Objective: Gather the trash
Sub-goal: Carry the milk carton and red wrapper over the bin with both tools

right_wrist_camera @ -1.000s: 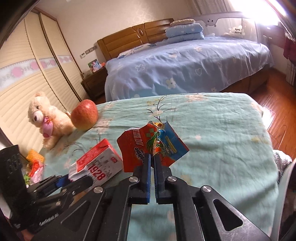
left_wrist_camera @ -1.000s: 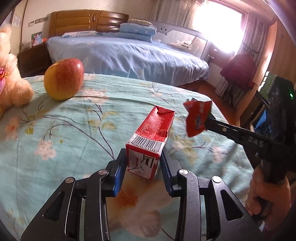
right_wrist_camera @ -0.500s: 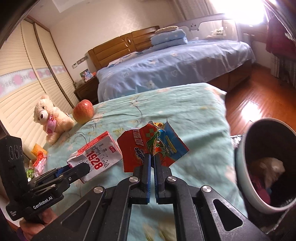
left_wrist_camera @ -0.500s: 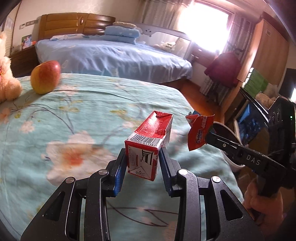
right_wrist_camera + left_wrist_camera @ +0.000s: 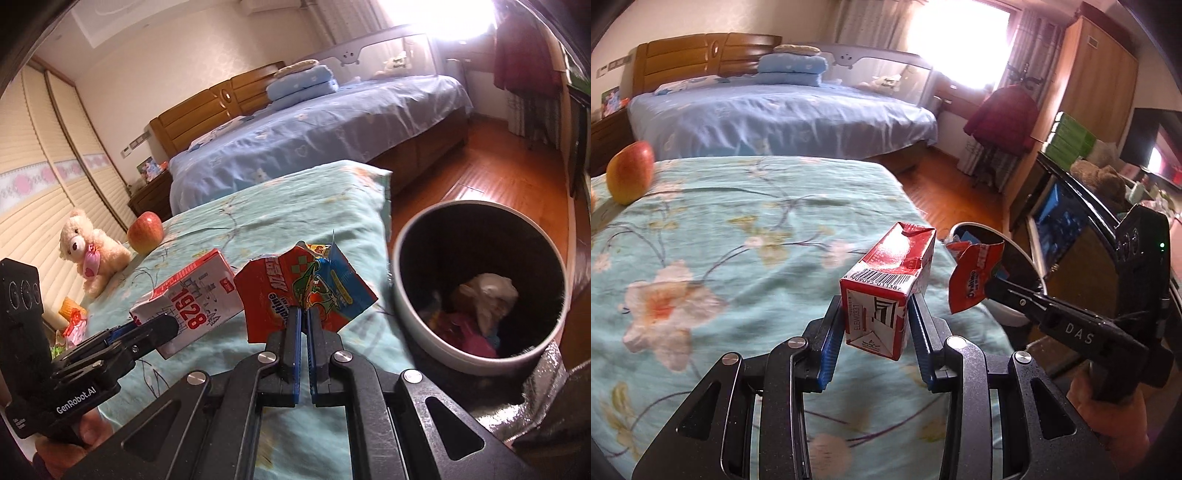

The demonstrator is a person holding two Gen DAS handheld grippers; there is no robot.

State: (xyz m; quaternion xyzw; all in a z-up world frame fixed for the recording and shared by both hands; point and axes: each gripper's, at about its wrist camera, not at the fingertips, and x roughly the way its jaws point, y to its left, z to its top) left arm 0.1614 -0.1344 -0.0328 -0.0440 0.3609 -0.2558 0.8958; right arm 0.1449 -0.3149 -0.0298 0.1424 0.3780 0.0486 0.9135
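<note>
My left gripper (image 5: 875, 325) clamps the milk carton (image 5: 886, 291) above the bedspread's (image 5: 738, 236) right edge. My right gripper (image 5: 303, 325) pinches the snack wrapper (image 5: 303, 291) beside the trash bin (image 5: 410, 317), whose mouth lies unobstructed.

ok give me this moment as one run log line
left gripper: shut on milk carton | right gripper: shut on snack wrapper | trash bin: open, beside bed, already holds trash | both items: not yet dropped

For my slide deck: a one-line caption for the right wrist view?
Right gripper pinching a snack wrapper beside the trash bin, left gripper carrying a milk carton.
</note>
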